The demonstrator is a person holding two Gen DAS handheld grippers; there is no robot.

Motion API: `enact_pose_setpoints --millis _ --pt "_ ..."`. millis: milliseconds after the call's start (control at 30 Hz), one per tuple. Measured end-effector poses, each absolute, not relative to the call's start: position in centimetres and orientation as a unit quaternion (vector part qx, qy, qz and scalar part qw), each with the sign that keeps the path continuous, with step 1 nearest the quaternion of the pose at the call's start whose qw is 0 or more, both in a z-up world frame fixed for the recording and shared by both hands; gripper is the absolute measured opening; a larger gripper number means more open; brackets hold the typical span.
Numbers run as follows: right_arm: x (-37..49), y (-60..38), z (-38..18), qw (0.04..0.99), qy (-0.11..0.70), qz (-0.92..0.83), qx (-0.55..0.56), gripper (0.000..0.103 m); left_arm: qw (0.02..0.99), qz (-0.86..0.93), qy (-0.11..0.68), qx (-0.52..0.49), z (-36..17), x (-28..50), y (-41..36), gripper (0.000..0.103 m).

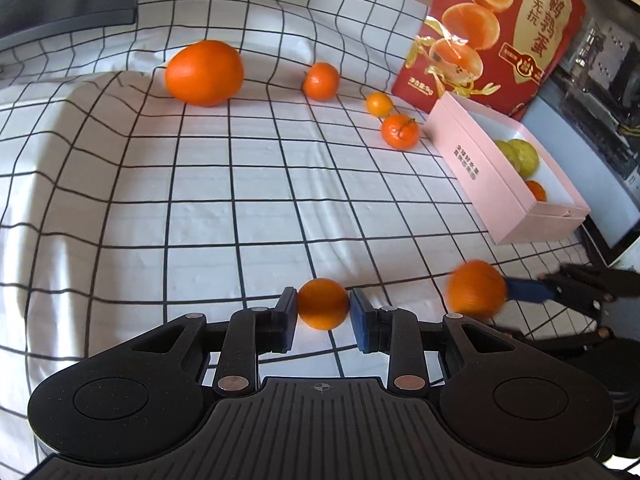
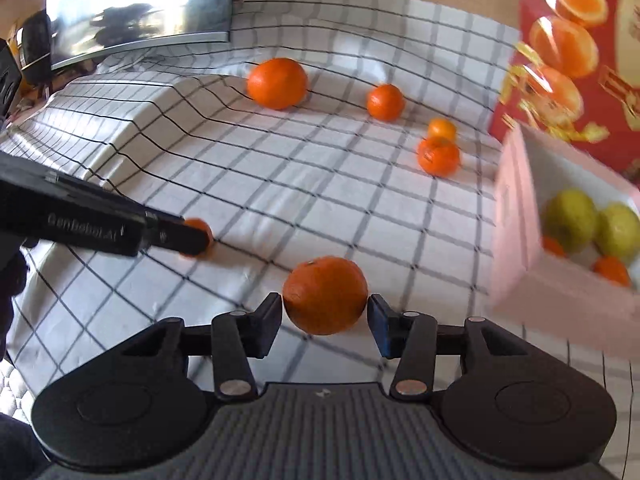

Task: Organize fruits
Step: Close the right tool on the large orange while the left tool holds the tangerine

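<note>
The left gripper (image 1: 323, 304) is pointed steeply downward, its pads pressed on a small mandarin (image 1: 323, 303). The right gripper (image 2: 325, 307) is angled downward likewise and is clamped on a larger mandarin (image 2: 325, 295). Both grippers are held side by side, near each other.

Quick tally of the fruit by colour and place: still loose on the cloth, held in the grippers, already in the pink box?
Orange, loose on the cloth: 4
Orange, held: 2, one in the left gripper, one in the right gripper
Orange, in the pink box: 2 visible
Yellow-green, in box: 2
Total: 10
</note>
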State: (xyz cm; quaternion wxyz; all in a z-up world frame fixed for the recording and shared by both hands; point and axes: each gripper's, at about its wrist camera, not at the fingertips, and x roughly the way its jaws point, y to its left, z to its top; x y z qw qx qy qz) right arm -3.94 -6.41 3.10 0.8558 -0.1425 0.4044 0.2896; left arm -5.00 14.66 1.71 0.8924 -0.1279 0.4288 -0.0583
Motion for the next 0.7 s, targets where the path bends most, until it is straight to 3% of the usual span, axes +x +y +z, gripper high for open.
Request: enact_pose_setpoints --millis 200,567,700 --pt "-5.0 -8.4 2.0 0.862 0.414 0.266 -0.122 0.075 0.888 -0.054 0.442 -0.113 1.3 -4.2 14.1 0.034" --pt "-5.8 -8.7 1.2 0.867 0.406 0.263 -0.119 0.101 0.892 -0.050 0.437 -0.102 1.2 -3.2 13.2 0.034" --pt "-6.0 -8.7 1.0 0.870 0.401 0.263 -0.117 0.103 0.898 -0.056 0.431 -0.071 1.2 -3.5 12.6 0.034"
